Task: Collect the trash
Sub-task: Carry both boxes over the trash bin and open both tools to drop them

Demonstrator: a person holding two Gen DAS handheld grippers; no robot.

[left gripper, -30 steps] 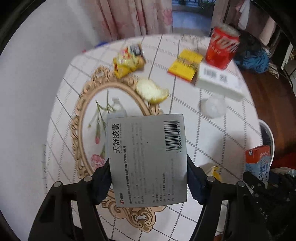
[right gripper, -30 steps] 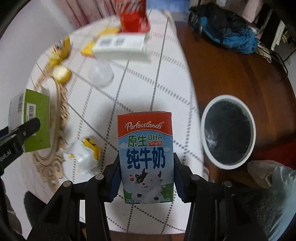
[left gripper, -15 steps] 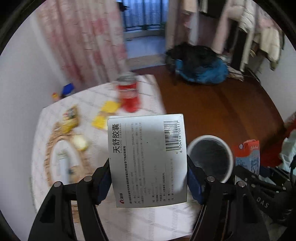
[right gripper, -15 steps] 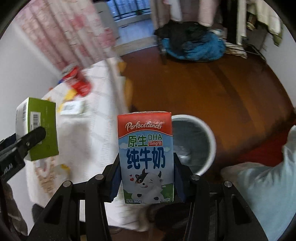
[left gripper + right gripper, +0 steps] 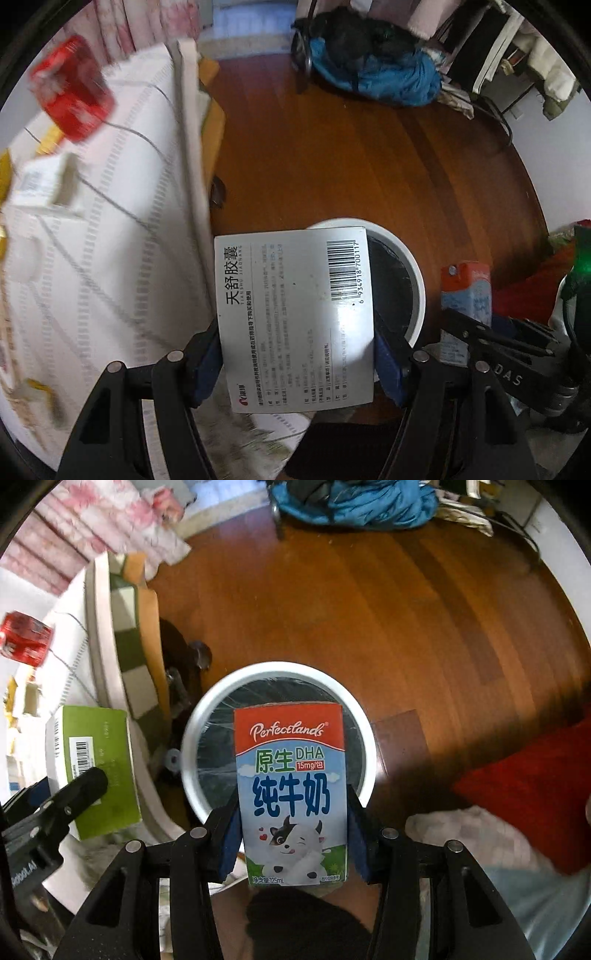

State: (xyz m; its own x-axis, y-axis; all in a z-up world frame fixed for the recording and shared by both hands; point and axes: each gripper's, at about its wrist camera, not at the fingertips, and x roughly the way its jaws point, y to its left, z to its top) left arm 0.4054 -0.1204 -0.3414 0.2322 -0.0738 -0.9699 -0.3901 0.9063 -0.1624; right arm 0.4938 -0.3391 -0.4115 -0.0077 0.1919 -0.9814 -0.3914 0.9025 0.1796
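My left gripper (image 5: 295,350) is shut on a grey medicine box (image 5: 295,317) with a barcode; from the right wrist view its green side (image 5: 99,768) shows at the left. My right gripper (image 5: 291,834) is shut on a small milk carton (image 5: 291,794) with a red top and a cartoon cow. The carton hangs above a white-rimmed trash bin (image 5: 207,716) with a black liner, standing on the wooden floor. In the left wrist view the bin (image 5: 413,266) is partly hidden behind the medicine box, and the milk carton (image 5: 467,295) appears at the right.
The table with its white checked cloth (image 5: 110,240) lies to the left, carrying a red can (image 5: 70,99), a white box (image 5: 44,184) and yellow wrappers. A blue bag (image 5: 388,77) lies on the wooden floor (image 5: 369,609) far back. A red cloth (image 5: 528,790) lies right.
Both grippers have swung right, away from the table, and come lower over the floor. The bin is now larger and directly behind the milk carton; both objects stay held.
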